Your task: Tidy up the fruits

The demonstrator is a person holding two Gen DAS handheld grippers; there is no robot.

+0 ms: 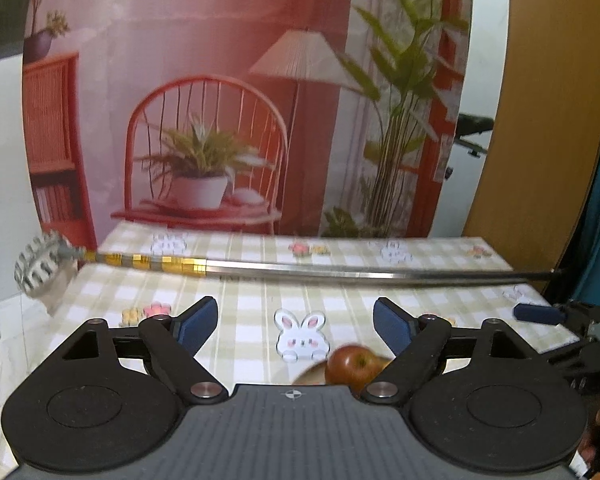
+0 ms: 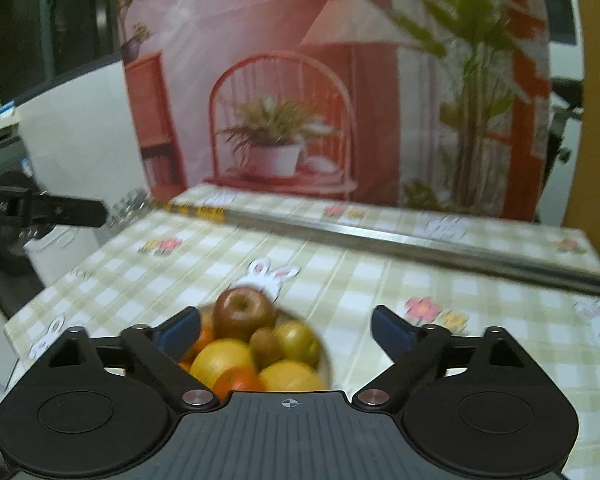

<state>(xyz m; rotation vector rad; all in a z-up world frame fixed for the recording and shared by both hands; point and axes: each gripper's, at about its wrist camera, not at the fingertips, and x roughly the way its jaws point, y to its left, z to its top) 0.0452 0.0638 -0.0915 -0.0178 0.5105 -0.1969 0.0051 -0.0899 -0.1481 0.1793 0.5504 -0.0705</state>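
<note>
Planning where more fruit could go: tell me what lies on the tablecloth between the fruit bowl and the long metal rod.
In the right wrist view, only checked cloth with a printed white rabbit separates the round fruit bowl from the long metal rod.

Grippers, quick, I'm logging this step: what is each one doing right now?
Left gripper: open, nothing between the fingers.
Right gripper: open, holding nothing; the bowl of fruit sits below it.
</note>
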